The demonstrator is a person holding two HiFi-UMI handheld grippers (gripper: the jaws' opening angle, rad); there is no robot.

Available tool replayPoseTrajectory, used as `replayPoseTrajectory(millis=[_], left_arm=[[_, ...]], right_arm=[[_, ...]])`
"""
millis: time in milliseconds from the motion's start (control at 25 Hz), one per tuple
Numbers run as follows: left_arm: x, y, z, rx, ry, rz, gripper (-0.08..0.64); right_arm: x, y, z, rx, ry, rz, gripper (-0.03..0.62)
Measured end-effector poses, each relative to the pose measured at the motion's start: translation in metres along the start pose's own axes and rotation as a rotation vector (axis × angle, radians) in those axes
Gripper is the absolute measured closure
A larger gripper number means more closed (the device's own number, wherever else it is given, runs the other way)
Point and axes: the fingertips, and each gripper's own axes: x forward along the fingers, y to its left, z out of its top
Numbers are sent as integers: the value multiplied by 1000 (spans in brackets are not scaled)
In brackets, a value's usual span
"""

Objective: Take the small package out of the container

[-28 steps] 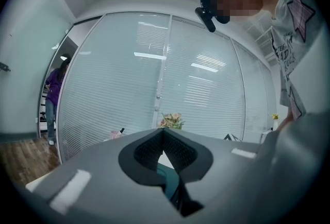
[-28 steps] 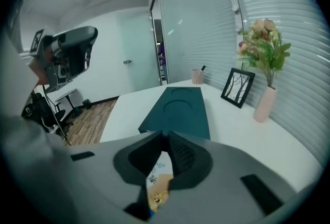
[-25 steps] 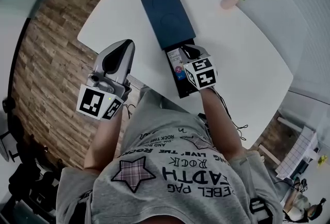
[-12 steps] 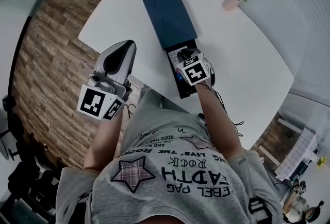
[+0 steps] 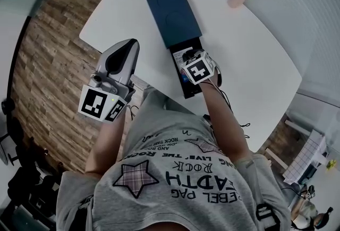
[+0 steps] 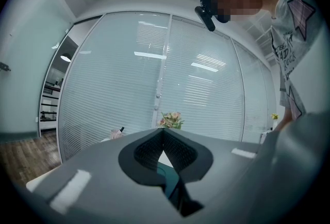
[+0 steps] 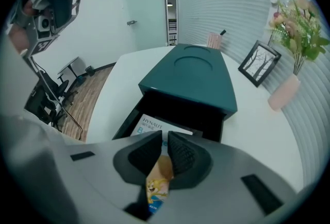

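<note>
Pinching small package (image 7: 159, 179) w/ right tongs (image 7: 164, 138), clamped shut on it, right over the open drawer (image 7: 178, 109) of the dark container (image 7: 192, 76) on the white desk (image 5: 249, 54). Not properly out yet imo, just hovering above the white leaflet (image 7: 149, 126) lying inside. Holding left tongs (image 6: 164, 133) closed on nothing, off past the desk edge, well apart from everything.

Ways to mess up from here:
- Looks like a thin pinch on a slick wrapper, so prob slipping & dropping back in if yanked fast.
- Could clip the drawer wall on the way out, bc angled down pretty steep.
- No bracing on the container at all, so prob dragging it across the desk on any snag.

Better to go slow & straight up tbh.
</note>
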Motion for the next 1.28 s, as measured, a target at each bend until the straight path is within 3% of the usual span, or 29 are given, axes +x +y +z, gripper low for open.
replayPoseTrajectory(millis=[1280], left_arm=[[-3, -26, 5, 12, -18, -53, 551]], right_arm=[[-22, 20, -54, 67, 79, 58, 557]])
